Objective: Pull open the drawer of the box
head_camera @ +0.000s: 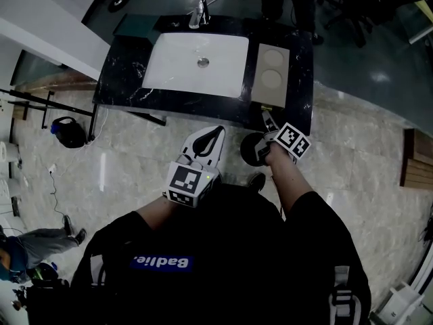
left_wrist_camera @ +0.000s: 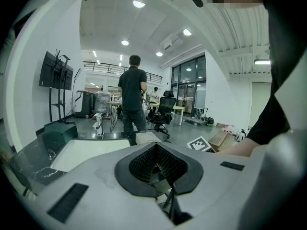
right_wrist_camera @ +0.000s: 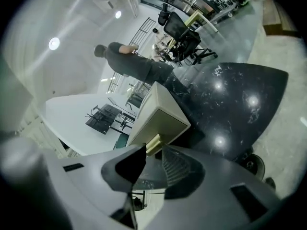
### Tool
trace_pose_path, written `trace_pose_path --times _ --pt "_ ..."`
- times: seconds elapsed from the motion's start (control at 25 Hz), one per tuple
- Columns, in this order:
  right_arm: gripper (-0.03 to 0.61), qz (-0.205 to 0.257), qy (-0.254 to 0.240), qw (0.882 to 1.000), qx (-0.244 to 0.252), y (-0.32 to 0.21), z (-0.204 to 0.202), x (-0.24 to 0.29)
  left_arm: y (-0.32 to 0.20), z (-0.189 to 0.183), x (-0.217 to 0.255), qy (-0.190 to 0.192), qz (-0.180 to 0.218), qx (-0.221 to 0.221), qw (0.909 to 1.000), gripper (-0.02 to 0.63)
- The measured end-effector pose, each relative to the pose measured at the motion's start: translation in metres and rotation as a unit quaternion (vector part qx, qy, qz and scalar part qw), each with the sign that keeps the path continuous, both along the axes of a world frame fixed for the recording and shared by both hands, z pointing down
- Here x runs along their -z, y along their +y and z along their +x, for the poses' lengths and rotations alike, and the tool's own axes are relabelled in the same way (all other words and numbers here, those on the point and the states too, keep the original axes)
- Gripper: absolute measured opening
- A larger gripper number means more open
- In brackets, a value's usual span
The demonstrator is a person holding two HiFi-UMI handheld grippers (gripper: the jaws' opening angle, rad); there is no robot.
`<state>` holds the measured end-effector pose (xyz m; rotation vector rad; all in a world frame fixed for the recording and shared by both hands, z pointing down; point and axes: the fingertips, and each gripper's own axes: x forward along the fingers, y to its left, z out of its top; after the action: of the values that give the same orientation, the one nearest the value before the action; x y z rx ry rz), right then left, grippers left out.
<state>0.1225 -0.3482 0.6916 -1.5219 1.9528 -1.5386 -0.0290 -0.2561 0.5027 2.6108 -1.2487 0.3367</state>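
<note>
A beige box (head_camera: 272, 70) with two round marks on its top stands on the right part of the black marble counter (head_camera: 301, 66), beside a white sink basin (head_camera: 196, 63). In the right gripper view the box (right_wrist_camera: 160, 114) shows its front, and a small pale drawer handle (right_wrist_camera: 152, 144) sticks out from it. My right gripper (right_wrist_camera: 153, 150) holds this handle between its narrowly parted fingers; the drawer sits flush in the box. From above, the right gripper (head_camera: 268, 119) touches the box's near edge. My left gripper (head_camera: 218, 133) hangs shut and empty before the counter, its tips (left_wrist_camera: 154, 145) together.
A faucet (head_camera: 200, 12) stands behind the basin. A person (left_wrist_camera: 132, 97) stands beyond the counter, near an office chair (left_wrist_camera: 163, 111). A round black base (head_camera: 252, 147) rests on the floor by my right arm. A black bag (head_camera: 67, 131) lies at the left.
</note>
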Motion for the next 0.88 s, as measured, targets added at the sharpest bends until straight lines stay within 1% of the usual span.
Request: trace_pose_path --times 0.2,0.88 --pt "0.081 0.004 -0.023 1.000 -0.009 -0.0024 0.0003 -0.0036 0.0053 -0.0011 -0.0014 0.000 -0.001 -0.003 1.0000 -0.008" --pt "0.074 0.011 -0.033 0.999 -0.019 -0.0065 0.0021 -0.0057 0.0103 -0.0034 -0.0017 -0.005 0.000 -0.009 1.0000 -0.008"
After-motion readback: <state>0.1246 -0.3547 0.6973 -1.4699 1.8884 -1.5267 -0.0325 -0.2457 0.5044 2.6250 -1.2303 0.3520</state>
